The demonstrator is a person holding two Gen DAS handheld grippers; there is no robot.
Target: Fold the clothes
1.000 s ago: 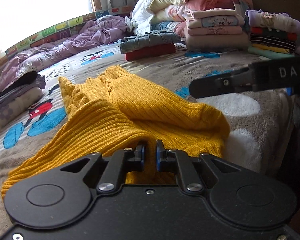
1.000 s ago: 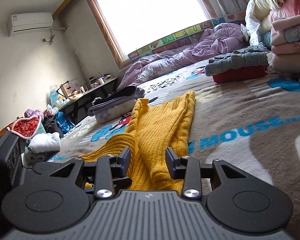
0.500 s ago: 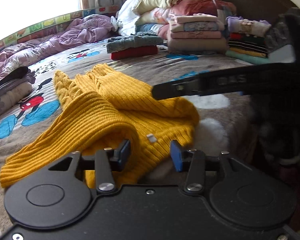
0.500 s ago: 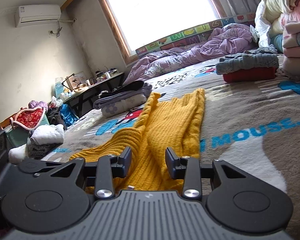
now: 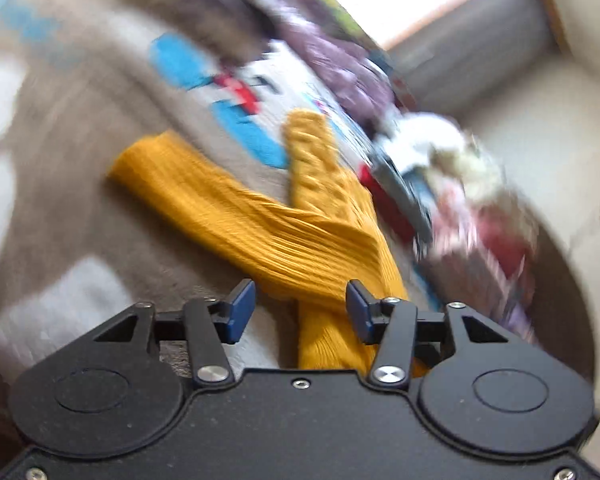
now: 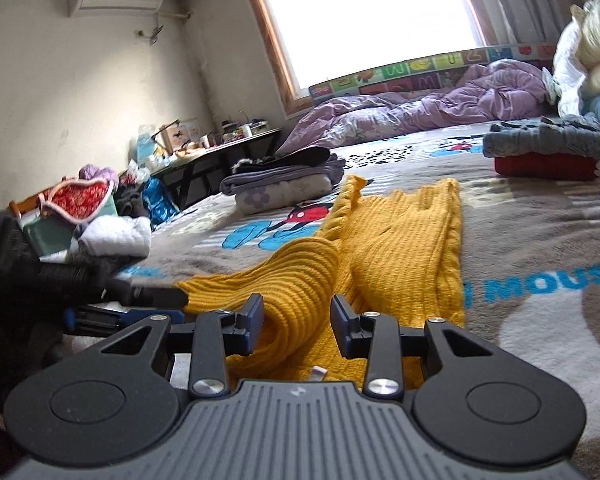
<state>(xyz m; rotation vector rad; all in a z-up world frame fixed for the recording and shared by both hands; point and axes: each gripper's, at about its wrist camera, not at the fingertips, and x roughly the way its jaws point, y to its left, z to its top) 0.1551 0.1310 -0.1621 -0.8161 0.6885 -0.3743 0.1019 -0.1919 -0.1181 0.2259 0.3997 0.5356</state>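
Observation:
A mustard-yellow ribbed knit sweater (image 6: 404, 240) lies partly folded on the grey cartoon-print blanket (image 6: 540, 248). In the blurred, tilted left wrist view a sleeve of the sweater (image 5: 260, 224) stretches out ahead. My left gripper (image 5: 300, 312) is open with its jaws wide over the sweater's near edge, gripping nothing. My right gripper (image 6: 296, 324) is open with a fold of the sweater lying between its fingers, not pinched. The left gripper's fingertip (image 6: 156, 294) reaches the sleeve end at the left of the right wrist view.
Folded clothes: a grey-and-floral stack (image 6: 284, 184) to the far left, grey on red (image 6: 544, 156) to the far right. A purple duvet (image 6: 420, 116) lies under the window. A cluttered low table (image 6: 220, 148) and bags stand beside the bed on the left.
My left gripper let go of the sweater, opened wide, then swung and tilted sharply to the sleeve side. My right gripper stayed open and shifted slightly.

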